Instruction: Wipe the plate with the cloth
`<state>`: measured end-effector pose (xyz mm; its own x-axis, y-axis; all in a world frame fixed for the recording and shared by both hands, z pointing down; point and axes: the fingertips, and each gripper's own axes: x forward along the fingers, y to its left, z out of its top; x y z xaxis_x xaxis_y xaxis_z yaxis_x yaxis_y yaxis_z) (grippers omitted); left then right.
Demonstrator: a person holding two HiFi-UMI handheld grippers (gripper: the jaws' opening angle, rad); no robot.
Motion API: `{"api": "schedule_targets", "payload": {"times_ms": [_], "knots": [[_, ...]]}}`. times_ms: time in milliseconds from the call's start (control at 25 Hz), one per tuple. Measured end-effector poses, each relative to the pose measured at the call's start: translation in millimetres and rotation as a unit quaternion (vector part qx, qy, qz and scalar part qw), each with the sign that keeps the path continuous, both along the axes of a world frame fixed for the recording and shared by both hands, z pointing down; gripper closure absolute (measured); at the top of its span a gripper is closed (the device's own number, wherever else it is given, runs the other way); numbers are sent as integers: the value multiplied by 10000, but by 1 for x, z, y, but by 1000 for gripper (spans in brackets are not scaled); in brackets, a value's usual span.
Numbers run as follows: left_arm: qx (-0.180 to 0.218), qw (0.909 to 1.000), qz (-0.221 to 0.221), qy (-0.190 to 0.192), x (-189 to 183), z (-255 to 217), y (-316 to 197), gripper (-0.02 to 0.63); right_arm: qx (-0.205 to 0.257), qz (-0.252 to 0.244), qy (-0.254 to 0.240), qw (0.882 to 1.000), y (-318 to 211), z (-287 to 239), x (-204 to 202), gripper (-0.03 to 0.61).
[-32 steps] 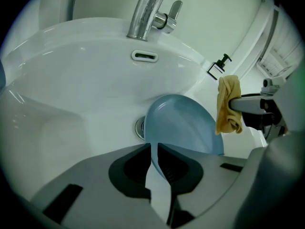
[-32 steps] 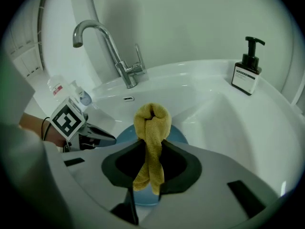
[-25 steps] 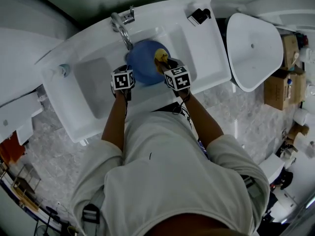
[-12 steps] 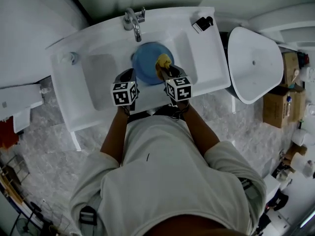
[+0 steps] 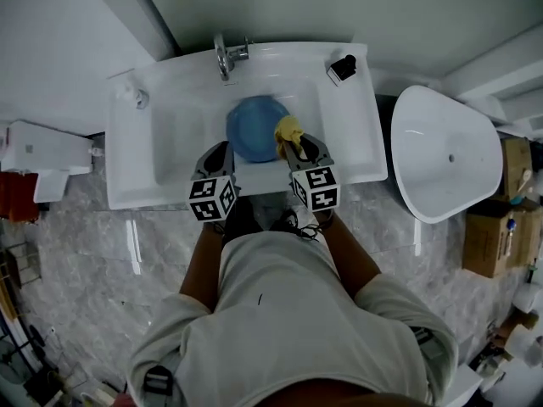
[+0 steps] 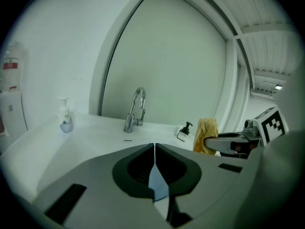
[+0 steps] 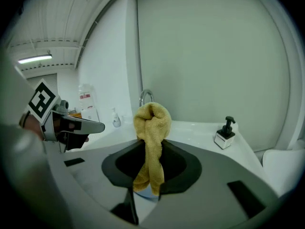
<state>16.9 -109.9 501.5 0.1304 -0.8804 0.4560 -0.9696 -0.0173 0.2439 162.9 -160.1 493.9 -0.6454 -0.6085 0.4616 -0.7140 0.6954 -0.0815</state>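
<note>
Right gripper (image 7: pixel 151 144) jaws clamp the cloth (image 7: pixel 152 120); left gripper (image 6: pixel 154 149) jaws closed, empty. Recommend pressing cloth flat on plate (image 5: pixel 253 127), wiping steadily.

The white sink (image 5: pixel 355 138) holds a blue plate (image 5: pixel 254 127), a soap bottle (image 5: pixel 136 97) and a dispenser (image 5: pixel 343 68).
</note>
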Motion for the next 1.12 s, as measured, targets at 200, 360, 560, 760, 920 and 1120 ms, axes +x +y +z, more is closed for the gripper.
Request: {"api": "schedule_targets", "payload": {"times_ms": [200, 360, 560, 760, 920, 1120], "knots": [[769, 9961, -171, -393, 31, -74, 22, 589, 708, -146, -373, 9967, 13, -70, 19, 492], [1284, 9892, -292, -639, 27, -125, 35, 589, 1277, -65, -644, 9897, 21, -124, 23, 492], [1753, 9803, -366, -828, 4, -175, 41, 589, 1673, 156, -863, 9820, 23, -168, 23, 492], [2046, 9734, -207, -1009, -5, -206, 56, 589, 1849, 317, -921, 9779, 31, -191, 24, 492], [2024, 9743, -141, -983, -16, -205, 65, 589, 1905, 344, -779, 9780, 39, -194, 22, 494], [2091, 9728, -102, -991, -26, -209, 66, 589, 1925, 434, -734, 9776, 44, -194, 18, 494]]}}
